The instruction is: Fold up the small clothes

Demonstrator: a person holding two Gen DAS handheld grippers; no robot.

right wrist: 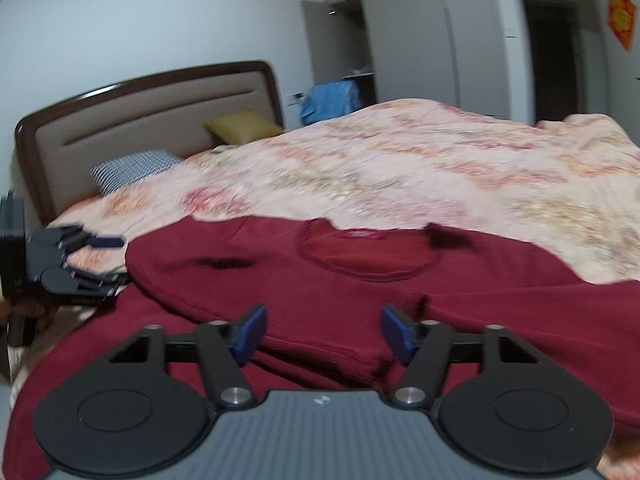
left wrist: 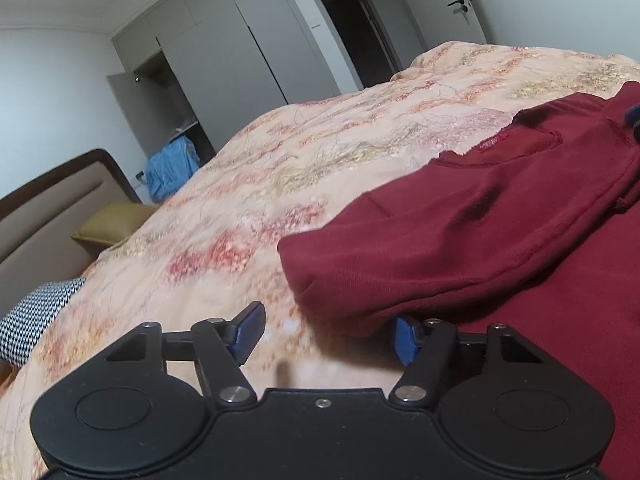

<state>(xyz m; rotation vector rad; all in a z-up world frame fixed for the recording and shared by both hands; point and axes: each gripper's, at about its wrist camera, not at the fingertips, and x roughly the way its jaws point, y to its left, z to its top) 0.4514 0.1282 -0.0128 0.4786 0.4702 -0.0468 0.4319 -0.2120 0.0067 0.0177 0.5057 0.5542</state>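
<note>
Maroon sweater (right wrist: pixel 360 280) lies spread on the bed's floral quilt (right wrist: pixel 440 168), one sleeve folded across its body, while the left claw (left wrist: pixel 326 334) hovers wide open at its folded edge and the right claw (right wrist: pixel 322 332) hangs equally open above it, both gripping nothing.

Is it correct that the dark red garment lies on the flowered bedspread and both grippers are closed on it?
Not quite. The dark red garment does lie on the flowered bedspread, but the left gripper and right gripper are both open, holding nothing, as each wrist view shows.
</note>
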